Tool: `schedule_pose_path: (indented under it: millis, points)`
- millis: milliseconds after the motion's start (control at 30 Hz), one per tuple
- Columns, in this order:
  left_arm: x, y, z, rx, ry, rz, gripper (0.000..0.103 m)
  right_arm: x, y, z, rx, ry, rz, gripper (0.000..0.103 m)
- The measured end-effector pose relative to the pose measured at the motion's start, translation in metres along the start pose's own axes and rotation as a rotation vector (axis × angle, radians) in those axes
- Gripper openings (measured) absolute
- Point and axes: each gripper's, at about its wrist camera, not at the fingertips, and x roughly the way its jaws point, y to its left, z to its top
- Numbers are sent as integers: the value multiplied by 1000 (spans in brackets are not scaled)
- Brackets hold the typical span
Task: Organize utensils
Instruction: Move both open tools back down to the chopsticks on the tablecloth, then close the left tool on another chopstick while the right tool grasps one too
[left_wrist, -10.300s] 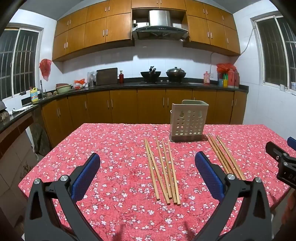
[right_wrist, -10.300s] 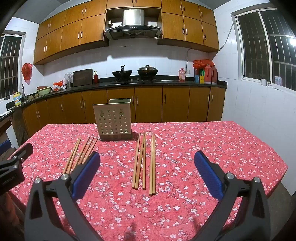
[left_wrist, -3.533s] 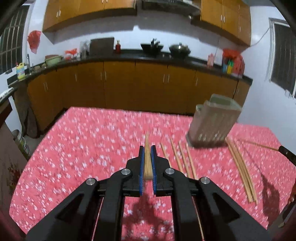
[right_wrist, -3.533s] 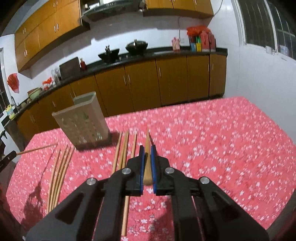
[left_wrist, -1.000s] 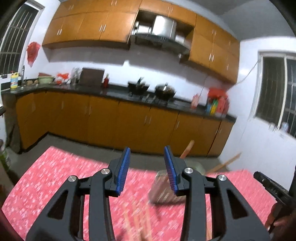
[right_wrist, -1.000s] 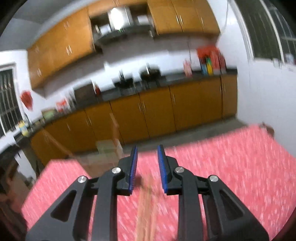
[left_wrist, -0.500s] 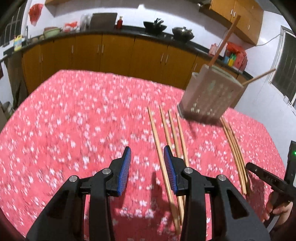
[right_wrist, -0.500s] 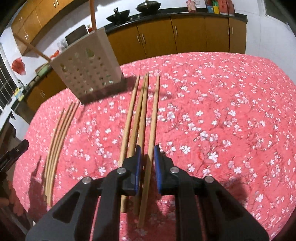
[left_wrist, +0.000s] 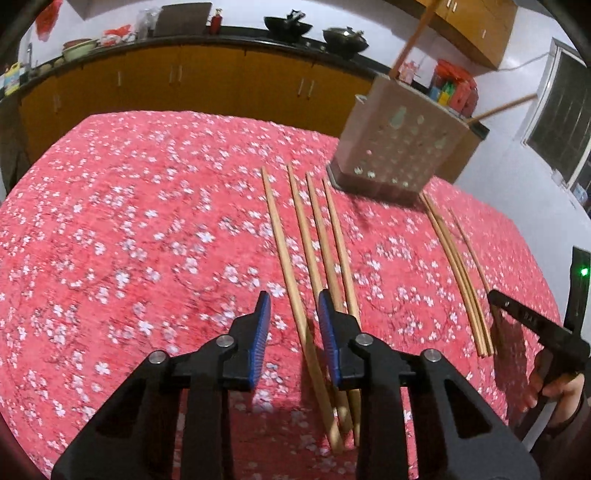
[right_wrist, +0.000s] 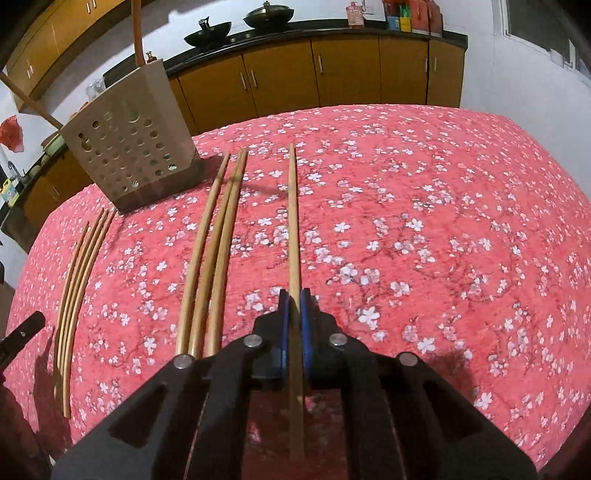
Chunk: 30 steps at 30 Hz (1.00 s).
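Observation:
Wooden chopsticks lie in rows on a red flowered tablecloth (left_wrist: 147, 240). My left gripper (left_wrist: 295, 325) is low over the leftmost chopstick (left_wrist: 284, 251) of its row. Its jaws are closing with that stick between them, and a gap still shows on both sides. My right gripper (right_wrist: 294, 314) is shut on the rightmost chopstick (right_wrist: 293, 221), which runs straight ahead between the blue pads (right_wrist: 283, 317) and still lies on the cloth. A beige perforated holder (left_wrist: 399, 147) (right_wrist: 133, 144) stands at the far end with two chopsticks leaning out of it.
Three more chopsticks (left_wrist: 328, 240) lie just right of my left gripper, and another bundle (left_wrist: 458, 269) further right. In the right wrist view three chopsticks (right_wrist: 214, 251) lie left of the gripped one and a bundle (right_wrist: 77, 266) near the left edge. Kitchen cabinets (right_wrist: 332, 74) stand behind.
Both grippers have sunk to the table and tipped downward. The left jaws have narrowed around the leftmost chopstick. The right jaws have closed onto the rightmost chopstick.

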Motion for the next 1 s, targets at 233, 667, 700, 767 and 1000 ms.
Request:
schedule_pose_path:
  millis: [233, 667, 700, 767, 1000]
  points:
    - [13, -10, -8, 72, 40, 61, 15, -1, 1, -1, -14, -7, -9, 7]
    - [24, 8, 11, 71, 23, 147, 8, -3, 5, -2, -56, -11, -10, 8]
    - [26, 12, 14, 63, 20, 150, 8, -1, 5, 0, -54, -13, -9, 8]
    - [28, 19, 19, 51, 16, 147, 8, 3, 7, 4, -56, -18, -9, 8]
    - [26, 26, 20, 29, 13, 116, 8, 10, 5, 10, -40, -29, 1, 8]
